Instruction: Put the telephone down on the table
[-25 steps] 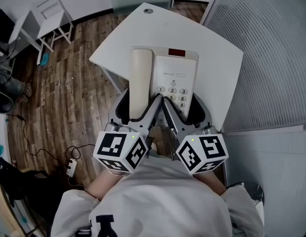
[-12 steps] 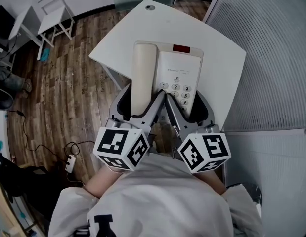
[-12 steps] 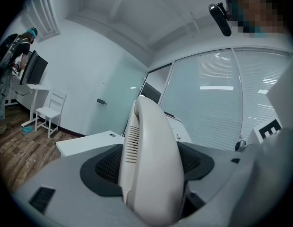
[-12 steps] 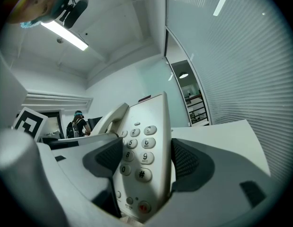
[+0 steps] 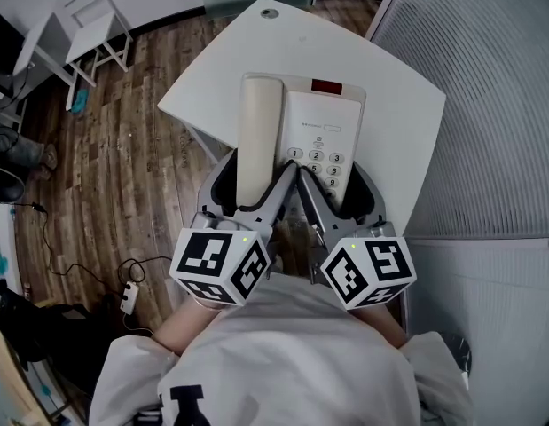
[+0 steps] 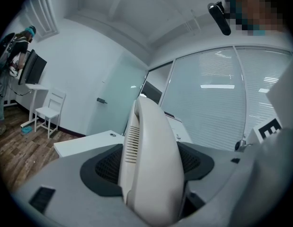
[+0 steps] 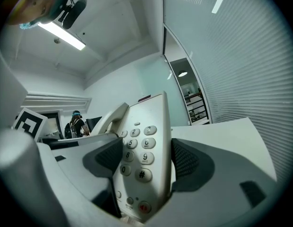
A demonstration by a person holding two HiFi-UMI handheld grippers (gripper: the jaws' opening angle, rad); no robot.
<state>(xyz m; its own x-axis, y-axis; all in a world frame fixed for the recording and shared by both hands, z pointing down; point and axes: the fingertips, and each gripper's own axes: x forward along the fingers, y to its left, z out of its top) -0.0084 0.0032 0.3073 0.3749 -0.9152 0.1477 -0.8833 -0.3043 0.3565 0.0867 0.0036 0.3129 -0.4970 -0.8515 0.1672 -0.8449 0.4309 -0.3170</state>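
Observation:
A cream telephone (image 5: 314, 136) with its handset (image 5: 256, 136) in the cradle hangs over the near part of a white table (image 5: 389, 87). My left gripper (image 5: 247, 189) is shut on the telephone's handset side (image 6: 151, 164). On the keypad side (image 7: 141, 160), my right gripper (image 5: 336, 193) is shut on the near edge of the telephone. Both grippers sit side by side just below the phone in the head view. Whether the phone's underside touches the table is hidden.
The white table has a small round cap (image 5: 270, 12) near its far corner. Wooden floor (image 5: 123, 167) lies left of it, with a white chair (image 5: 88, 20) at far left and a power strip (image 5: 128, 298). A ribbed glass wall (image 5: 496, 105) stands to the right.
The telephone and both grippers moved slightly forward and right over the table a second ago; in the last half second they have barely shifted.

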